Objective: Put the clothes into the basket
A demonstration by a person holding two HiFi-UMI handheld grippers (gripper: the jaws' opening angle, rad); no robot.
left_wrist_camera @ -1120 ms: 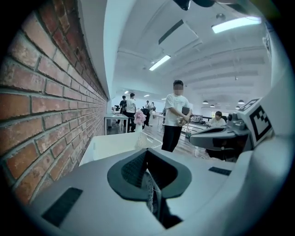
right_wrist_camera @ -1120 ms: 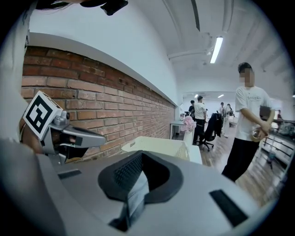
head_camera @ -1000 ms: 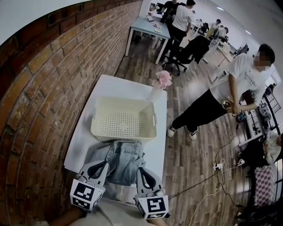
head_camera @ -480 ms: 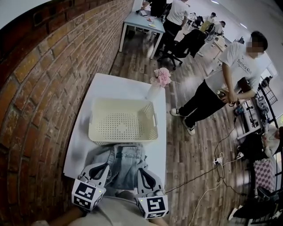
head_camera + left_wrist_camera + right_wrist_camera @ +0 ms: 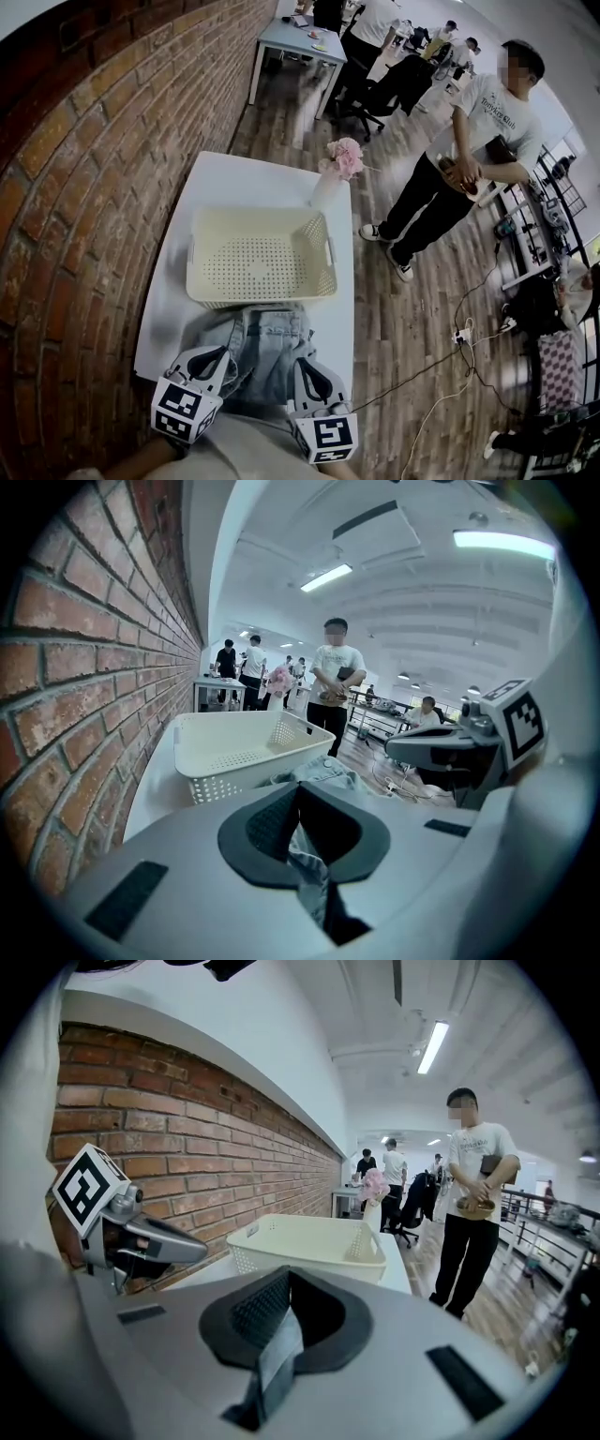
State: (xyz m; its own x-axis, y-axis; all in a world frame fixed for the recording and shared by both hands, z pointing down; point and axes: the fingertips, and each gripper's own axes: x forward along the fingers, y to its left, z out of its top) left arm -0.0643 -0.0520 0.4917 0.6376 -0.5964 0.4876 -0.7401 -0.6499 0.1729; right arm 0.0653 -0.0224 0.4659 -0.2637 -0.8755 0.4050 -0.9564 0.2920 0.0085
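Both jaw pairs are clamped on denim: the left gripper [image 5: 300, 832] and right gripper [image 5: 286, 1312] each pinch the jeans [image 5: 267, 337]. These lie on the white table [image 5: 253, 178], just short of the cream basket [image 5: 262, 292]. The grippers hide the jeans' near edge.
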